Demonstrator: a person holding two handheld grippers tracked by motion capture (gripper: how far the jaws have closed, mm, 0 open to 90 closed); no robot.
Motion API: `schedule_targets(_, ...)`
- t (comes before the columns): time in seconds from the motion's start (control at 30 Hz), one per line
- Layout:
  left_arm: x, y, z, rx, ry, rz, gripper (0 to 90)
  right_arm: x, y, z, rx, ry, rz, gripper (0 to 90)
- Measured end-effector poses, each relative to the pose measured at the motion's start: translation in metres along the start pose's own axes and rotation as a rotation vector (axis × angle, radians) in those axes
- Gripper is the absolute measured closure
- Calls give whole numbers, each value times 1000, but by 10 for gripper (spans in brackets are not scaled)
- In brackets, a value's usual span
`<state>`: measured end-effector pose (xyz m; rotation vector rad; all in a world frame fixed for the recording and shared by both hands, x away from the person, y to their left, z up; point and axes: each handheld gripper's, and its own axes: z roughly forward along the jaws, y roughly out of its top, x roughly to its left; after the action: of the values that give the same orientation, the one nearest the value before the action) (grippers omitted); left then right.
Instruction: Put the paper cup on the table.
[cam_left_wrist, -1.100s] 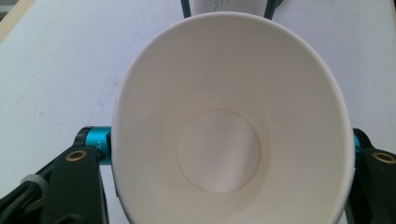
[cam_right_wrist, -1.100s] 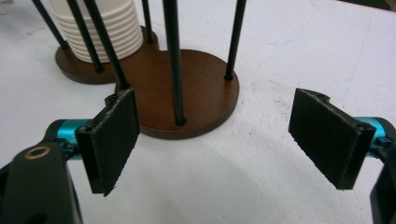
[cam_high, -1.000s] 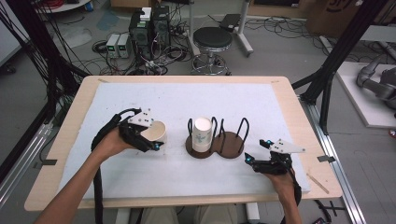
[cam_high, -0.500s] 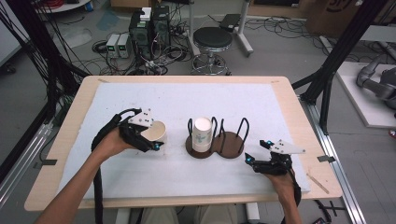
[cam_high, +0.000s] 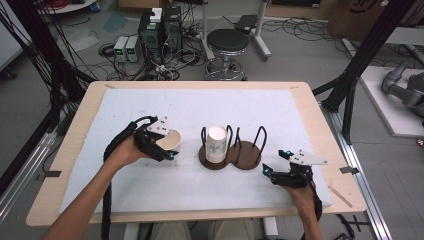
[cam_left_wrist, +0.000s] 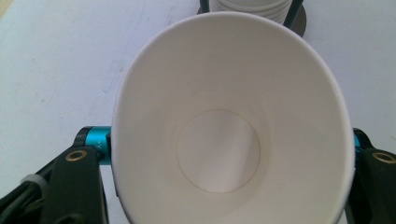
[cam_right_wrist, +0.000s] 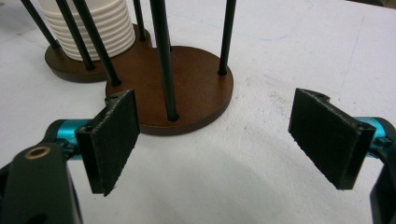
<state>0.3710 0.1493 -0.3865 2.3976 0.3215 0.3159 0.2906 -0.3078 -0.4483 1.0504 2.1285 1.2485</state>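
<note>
The left claw (cam_high: 167, 150) is gripping an empty paper cup (cam_high: 170, 141) left of the worktop's (cam_high: 300, 107) middle, tipped on its side. Judging by the rack (cam_high: 234, 154), stacking is in hand: next, the cup needs turning, probably rim down, onto the cup stack (cam_high: 217, 143) in its left bay. The right claw (cam_high: 275, 162) is waiting released near the front right corner.

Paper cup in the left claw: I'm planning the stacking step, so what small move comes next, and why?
Probably carry the paper cup rightward toward the holder. The left claw grips it on its side, and the cup stack sits in the holder's left bay.
</note>
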Motion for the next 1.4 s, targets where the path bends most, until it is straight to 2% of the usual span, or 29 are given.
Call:
schedule_targets(0.2, 3, 1, 13, 17, -3, -10, 298, 1, 0, 0, 3, 4, 0, 166)
schedule_targets(0.37, 5, 1, 22, 55, -7, -5, 297, 1, 0, 0, -4, 3, -7, 167)
schedule_targets(0.43, 5, -1, 24, 51, -12, -17, 297, 1, 0, 0, -3, 3, -6, 167)
schedule_targets(0.67, 6, -9, 25, 49, -14, -37, 296, 0, 0, 0, -2, 5, -6, 167)
schedule_targets(0.77, 5, -11, 29, 82, -17, -27, 296, 0, -1, 0, -1, 6, -2, 167)
schedule_targets(0.8, 5, -11, 29, 71, -21, -39, 292, 1, -1, 0, -2, 6, 0, 167)
schedule_targets(1.0, 7, -12, 30, 71, -25, -45, 289, 0, -1, 0, -1, 7, 2, 167)
schedule_targets(1.1, 7, -13, 31, 78, -23, -54, 257, 1, 0, 0, 4, 6, -2, 167)
schedule_targets(1.13, 8, -13, 32, 82, -23, -39, 234, 1, 0, 0, 6, 7, 0, 167)
schedule_targets(1.2, 8, -14, 34, 85, -39, -39, 148, 1, 0, 0, 3, 6, -3, 167)
schedule_targets(1.3, 9, -14, 33, 63, -48, -45, 140, 0, -1, 0, -4, 7, -7, 167)
schedule_targets(1.4, 9, -16, 33, 72, -62, -57, 138, 0, 0, 0, -1, 8, -6, 167)
